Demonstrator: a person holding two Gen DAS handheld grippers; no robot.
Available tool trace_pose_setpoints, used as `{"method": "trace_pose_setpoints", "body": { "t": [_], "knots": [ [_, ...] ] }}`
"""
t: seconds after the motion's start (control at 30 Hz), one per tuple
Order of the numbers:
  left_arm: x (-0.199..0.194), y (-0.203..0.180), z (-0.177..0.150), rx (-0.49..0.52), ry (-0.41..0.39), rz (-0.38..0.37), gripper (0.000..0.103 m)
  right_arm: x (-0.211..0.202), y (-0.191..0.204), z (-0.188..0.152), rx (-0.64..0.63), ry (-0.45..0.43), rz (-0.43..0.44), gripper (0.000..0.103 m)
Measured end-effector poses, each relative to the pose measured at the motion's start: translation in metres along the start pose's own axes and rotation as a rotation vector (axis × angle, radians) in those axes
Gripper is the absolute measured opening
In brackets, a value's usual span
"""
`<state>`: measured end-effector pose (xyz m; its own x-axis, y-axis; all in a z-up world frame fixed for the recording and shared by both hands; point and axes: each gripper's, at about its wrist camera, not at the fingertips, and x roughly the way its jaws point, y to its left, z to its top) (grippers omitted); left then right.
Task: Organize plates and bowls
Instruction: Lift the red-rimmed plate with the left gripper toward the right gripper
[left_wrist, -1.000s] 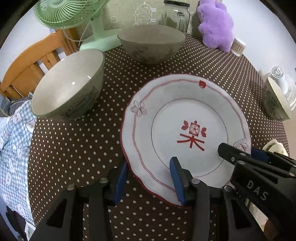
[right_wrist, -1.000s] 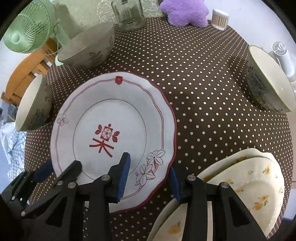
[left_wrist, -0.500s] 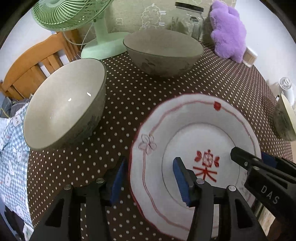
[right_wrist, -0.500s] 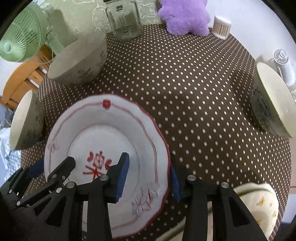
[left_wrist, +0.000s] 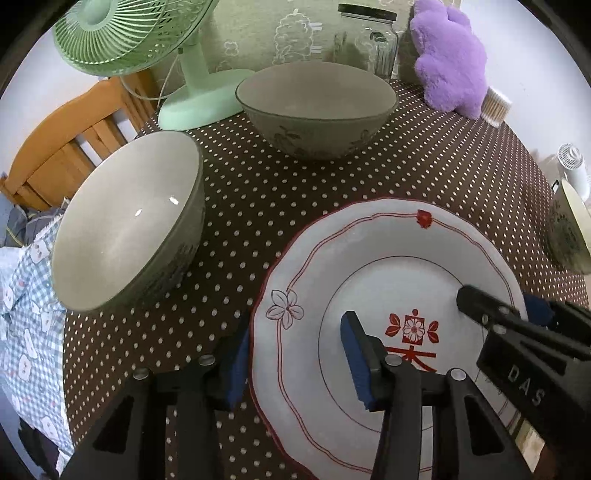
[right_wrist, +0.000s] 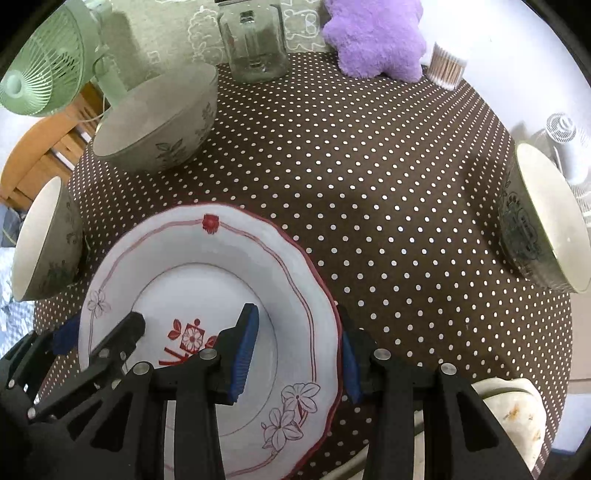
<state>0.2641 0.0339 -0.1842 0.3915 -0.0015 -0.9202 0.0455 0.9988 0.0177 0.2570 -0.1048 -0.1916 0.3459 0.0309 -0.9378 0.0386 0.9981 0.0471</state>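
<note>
**Red-trimmed plate carried two-handed, bowls still scattered**

While both claws straddle opposite edges of the red-trimmed plate (left_wrist: 388, 295), it sits tilted above the dotted tablecloth (right_wrist: 369, 184), apparently lifted off it. The left gripper (left_wrist: 295, 354) has one blue pad under the plate's left rim and one over its well; its jaws are closing, and whether the pads already press on the rim I cannot tell. The right gripper (right_wrist: 295, 350) straddles the right rim the same way, jaws part-spread, grip just as unclear.

Little looks sorted yet. Left of the plate stands a grey bowl (left_wrist: 129, 221); beyond the plate, nearer the green fan (left_wrist: 129, 33), stands a second bowl (left_wrist: 317, 110); far to the plate's right a third bowl (right_wrist: 543, 221) stands alone. Just right of the plate, a stack of yellow-flowered plates (right_wrist: 517, 410) waits, a likely home for this one. The three bowls remain to be gathered.
</note>
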Motion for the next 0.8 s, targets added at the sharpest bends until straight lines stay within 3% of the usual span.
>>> {"method": "trace_pose_setpoints", "body": {
  "t": [0.37,0.8],
  "knots": [
    [-0.025,0.019,-0.020,-0.034,0.041,-0.025,0.047,-0.030,0.014,-0.025,-0.019,0.017,0.001,0.044],
    [-0.070,0.038,-0.045,-0.022,0.005,-0.064,0.047,-0.081,0.030,-0.057,-0.016,-0.036,-0.032,0.044]
  ]
}}
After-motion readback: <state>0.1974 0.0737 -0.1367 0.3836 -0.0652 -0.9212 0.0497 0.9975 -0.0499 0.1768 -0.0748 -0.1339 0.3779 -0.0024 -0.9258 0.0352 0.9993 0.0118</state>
